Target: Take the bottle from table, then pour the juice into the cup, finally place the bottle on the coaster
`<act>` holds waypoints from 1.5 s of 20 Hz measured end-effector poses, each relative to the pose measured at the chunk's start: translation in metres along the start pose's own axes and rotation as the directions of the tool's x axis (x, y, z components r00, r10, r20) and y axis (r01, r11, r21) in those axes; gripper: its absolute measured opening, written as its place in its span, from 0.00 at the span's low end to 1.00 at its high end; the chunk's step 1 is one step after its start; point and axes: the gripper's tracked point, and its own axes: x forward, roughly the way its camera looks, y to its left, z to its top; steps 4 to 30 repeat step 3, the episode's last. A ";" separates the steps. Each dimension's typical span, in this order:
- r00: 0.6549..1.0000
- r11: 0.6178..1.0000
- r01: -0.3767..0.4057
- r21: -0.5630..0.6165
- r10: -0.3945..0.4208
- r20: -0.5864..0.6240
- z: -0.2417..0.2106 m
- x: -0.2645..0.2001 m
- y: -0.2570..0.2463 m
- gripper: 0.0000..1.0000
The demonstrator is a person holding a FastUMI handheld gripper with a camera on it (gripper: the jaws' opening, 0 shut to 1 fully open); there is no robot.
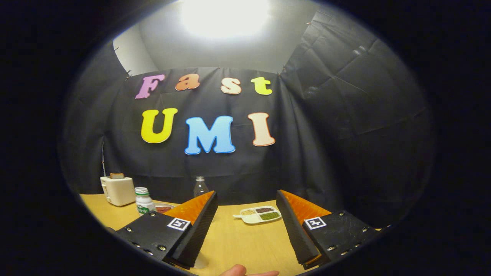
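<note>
Your gripper (247, 203) hangs above the wooden desk (230, 241) with its fingers (199, 218) spread wide and nothing between them. Only bare desk surface lies in the gap.

The clear bottle (200, 186) stands upright at the far edge of the desk, at about 11 o'clock from the gap, just beyond the tip of the left finger and against the black cloth wall. That fingertip overlaps the bottle's base, so you cannot tell what it stands on.

Note the other items around it:
- A small white bottle with a green cap (144, 200) stands upright at 10 o'clock, left of the clear bottle and near it.
- A cream toaster (117, 189) with a slice in its slot sits at 10 o'clock, farther left, beside the white bottle.
- A pale dish (164, 209) lies just right of the white bottle, partly hidden by the left finger; its contents are too obscured to identify.
- A white divided tray (257, 215) with three compartments of grain-like fills lies at 12 o'clock, ahead of the gap and nearer the right finger.

A fingertip of a hand (249, 272) shows at 6 o'clock, below the gap, on the near side of the desk.
</note>
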 end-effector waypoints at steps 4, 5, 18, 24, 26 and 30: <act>0.999 0.998 0.018 -0.053 -0.020 -0.038 -0.032 0.013 -0.045 0.93; 0.999 0.998 0.018 -0.053 -0.020 -0.038 -0.032 0.013 -0.045 0.93; 0.999 0.998 0.018 -0.053 -0.020 -0.038 -0.032 0.013 -0.045 0.93; 0.999 0.998 0.018 -0.053 -0.020 -0.038 -0.032 0.013 -0.045 0.93; 0.999 0.998 0.018 -0.053 -0.020 -0.038 -0.032 0.013 -0.045 0.93; 0.999 0.998 0.018 -0.053 -0.020 -0.038 -0.032 0.013 -0.045 0.93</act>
